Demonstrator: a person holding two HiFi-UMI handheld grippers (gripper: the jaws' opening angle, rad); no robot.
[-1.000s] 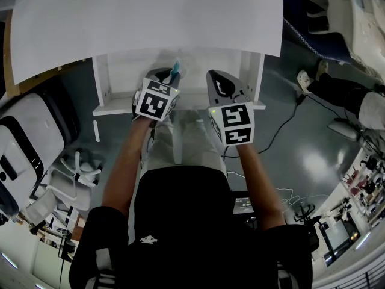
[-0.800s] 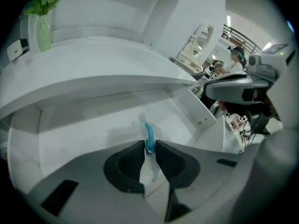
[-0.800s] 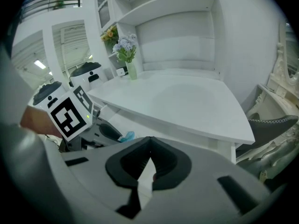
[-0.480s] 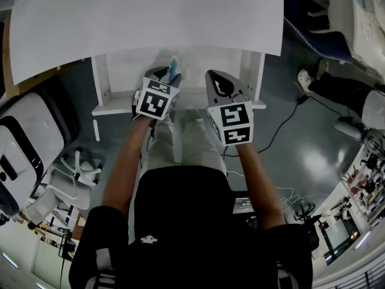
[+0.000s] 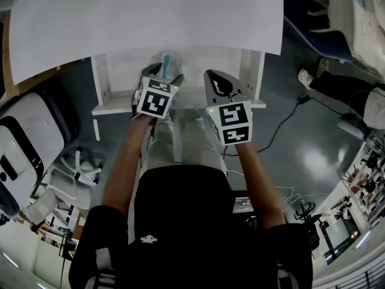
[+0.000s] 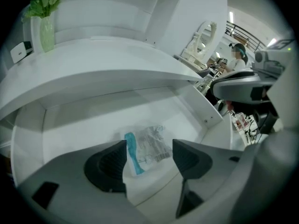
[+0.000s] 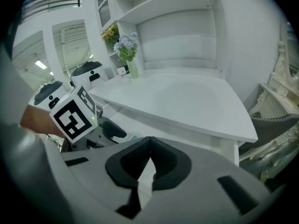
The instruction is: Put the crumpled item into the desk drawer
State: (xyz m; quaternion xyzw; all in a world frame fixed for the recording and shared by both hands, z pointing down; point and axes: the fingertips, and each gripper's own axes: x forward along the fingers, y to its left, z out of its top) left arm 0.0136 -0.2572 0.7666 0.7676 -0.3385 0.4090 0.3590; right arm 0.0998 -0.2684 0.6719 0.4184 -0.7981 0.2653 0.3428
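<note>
While crumpled packet [image 6: 147, 146] lies in drawer [image 6: 79, 122], desktop [image 6: 107, 71] overhangs; vase [image 6: 46, 34] on top.

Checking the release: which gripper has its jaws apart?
The left gripper: its jaws have just been opening and stand apart, the crumpled packet lying loose on the drawer floor beyond them. The right gripper has its jaws together.

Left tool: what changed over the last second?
The left tool has just been opening its jaws and has let go of the crumpled packet, which was pinched at its tip earlier. The packet now lies loose on the drawer floor, just past the spread jaws. The right tool stayed shut and in place, and the drawer stayed open.
</note>
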